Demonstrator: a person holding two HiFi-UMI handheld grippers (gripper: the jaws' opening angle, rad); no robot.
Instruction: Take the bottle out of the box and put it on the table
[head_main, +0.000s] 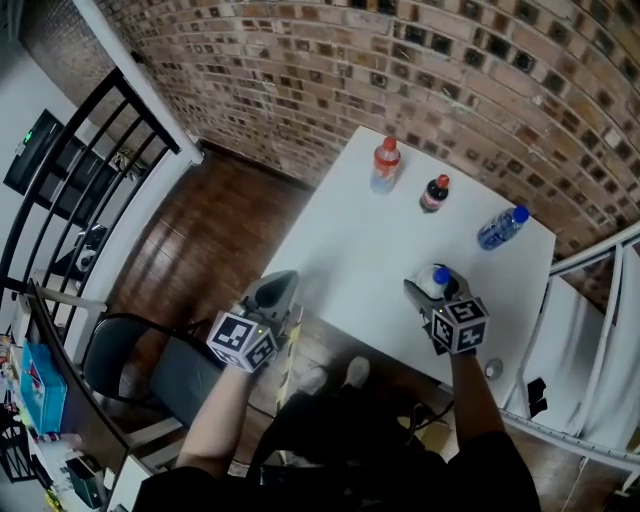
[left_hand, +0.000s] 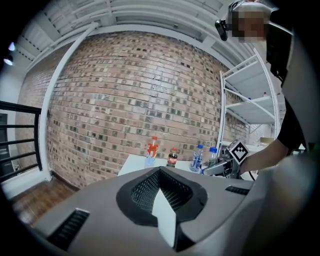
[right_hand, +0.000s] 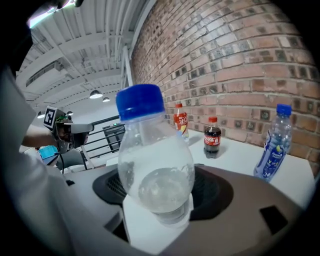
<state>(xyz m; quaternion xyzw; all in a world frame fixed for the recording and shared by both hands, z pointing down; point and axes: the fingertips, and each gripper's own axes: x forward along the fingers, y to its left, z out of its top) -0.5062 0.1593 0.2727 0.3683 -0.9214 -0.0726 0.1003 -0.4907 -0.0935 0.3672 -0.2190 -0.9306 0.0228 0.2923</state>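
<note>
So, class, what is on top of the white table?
There: orange bottle, cola bottle, blue bottle. The right gripper hides the base of the clear bottle; contact unclear.

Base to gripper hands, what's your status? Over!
Right gripper shut on clear bottle, at near edge of table. Left gripper shut, empty. Orange bottle, cola bottle, blue bottle stand farther back, none blocking.

In the head view, the right gripper (head_main: 430, 291) covers most of the clear bottle (head_main: 432, 282), so only its blue cap and shoulder show. In the right gripper view, its base is hidden between the jaws. The print on the blue bottle (head_main: 501, 228) is too small to read.
</note>
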